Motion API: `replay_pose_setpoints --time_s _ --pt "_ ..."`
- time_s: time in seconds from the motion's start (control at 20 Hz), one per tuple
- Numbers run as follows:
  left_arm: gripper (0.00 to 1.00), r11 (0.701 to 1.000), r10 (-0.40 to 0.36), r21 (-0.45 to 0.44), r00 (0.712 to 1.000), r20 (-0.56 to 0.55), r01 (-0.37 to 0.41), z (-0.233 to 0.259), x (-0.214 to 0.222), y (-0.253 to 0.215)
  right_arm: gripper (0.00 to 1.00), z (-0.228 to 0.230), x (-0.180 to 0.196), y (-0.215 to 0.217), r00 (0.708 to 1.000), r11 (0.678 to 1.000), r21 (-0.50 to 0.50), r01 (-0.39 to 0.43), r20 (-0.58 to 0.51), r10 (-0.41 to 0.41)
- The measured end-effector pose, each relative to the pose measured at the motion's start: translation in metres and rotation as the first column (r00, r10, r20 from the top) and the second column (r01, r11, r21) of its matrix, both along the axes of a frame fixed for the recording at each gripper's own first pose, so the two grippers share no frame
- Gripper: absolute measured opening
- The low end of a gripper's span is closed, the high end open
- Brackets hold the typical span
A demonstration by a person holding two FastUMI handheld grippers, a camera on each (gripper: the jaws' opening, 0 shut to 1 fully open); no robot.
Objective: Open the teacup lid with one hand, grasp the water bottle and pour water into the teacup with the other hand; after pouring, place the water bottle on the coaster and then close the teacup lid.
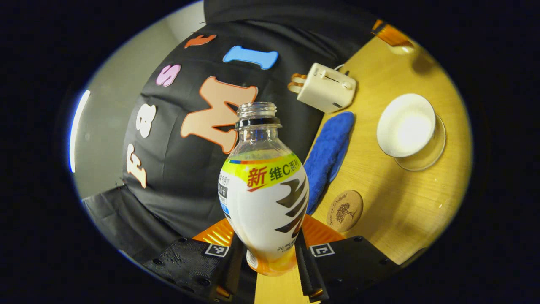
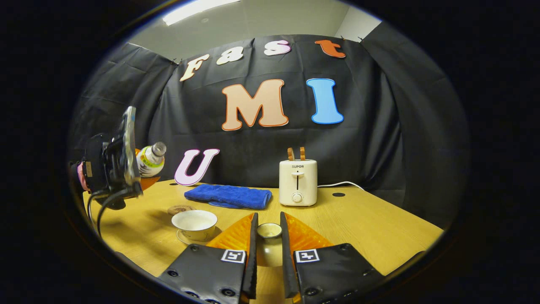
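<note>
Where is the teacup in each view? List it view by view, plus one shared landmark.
Left gripper view: teacup at right, lid off, on its saucer.
Right gripper view: teacup at lower left, left of the right gripper.
Shared landmark: the toaster beside the blue towel.

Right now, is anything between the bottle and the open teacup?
Nothing visible. The left gripper holds the water bottle up off the table; the teacup sits open, its lid held aside between the right gripper's fingers.

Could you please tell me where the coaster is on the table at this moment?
In the right gripper view, the coaster lies flat on the table, just behind the open teacup and left of the blue towel; nothing rests on it.
</note>
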State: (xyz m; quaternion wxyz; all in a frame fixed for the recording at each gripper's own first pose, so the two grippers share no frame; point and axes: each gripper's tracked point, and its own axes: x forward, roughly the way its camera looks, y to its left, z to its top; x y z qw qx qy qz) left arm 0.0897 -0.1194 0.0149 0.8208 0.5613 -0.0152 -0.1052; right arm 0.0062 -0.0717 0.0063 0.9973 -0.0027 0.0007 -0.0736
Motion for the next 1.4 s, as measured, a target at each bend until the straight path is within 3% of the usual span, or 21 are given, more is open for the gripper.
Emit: replay_pose_setpoints --time_s 0.25,0.55,1.4 --pt "0.55 0.983 -0.016 0.185 1.0 -0.001 0.015 -0.018 0.004 -0.006 0.29 0.0 0.001 0.0 1.0 1.0 0.0 -0.001 0.001 0.001" --pt "0.54 0.949 -0.027 0.316 0.999 0.016 0.021 -0.023 0.01 -0.009 0.29 0.0 0.001 -0.003 1.0 1.0 0.0 0.008 0.0 -0.008" --pt "0.55 0.82 -0.066 0.572 0.996 0.067 0.015 -0.028 -0.003 -0.014 0.29 -0.001 0.002 -0.003 1.0 1.0 -0.001 0.01 -0.001 -0.01"
